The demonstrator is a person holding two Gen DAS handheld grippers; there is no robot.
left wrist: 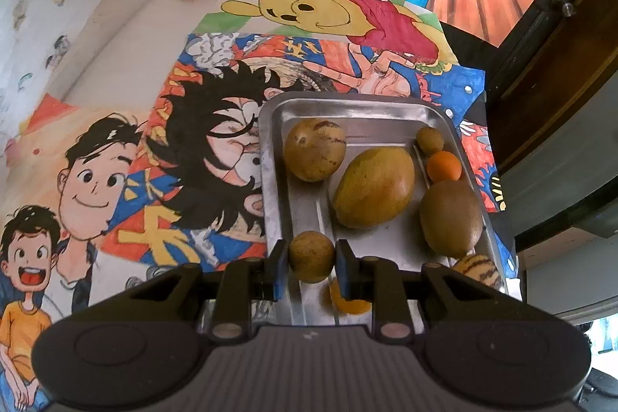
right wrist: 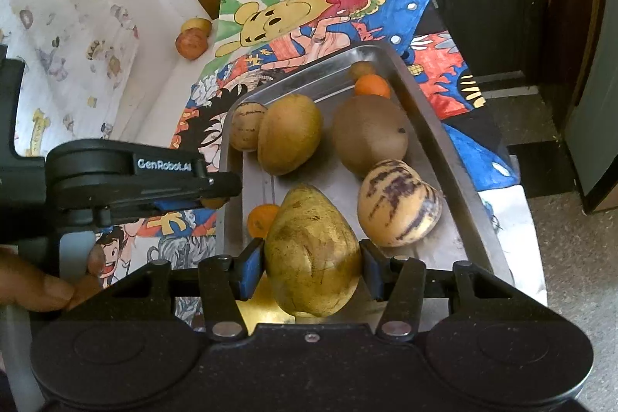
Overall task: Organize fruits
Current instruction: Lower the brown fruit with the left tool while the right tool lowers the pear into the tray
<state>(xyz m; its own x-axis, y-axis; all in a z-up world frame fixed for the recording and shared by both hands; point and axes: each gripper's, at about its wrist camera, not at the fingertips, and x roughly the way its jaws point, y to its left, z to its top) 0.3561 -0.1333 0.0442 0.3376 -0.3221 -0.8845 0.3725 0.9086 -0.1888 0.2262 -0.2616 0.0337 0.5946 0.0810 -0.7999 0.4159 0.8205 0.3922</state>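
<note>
Both tongs closed on fruit above the metal tray.

Seen only from the right wrist: left tongs side-on, a thumb at the edge. Left tongs pinched narrow on a small brown fruit; right tongs clamped wider on a large yellow-green mango, near the tray's near end.

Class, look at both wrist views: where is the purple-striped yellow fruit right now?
In the right wrist view the striped fruit lies in the metal tray, against its right wall, just below the big brown kiwi.
</note>
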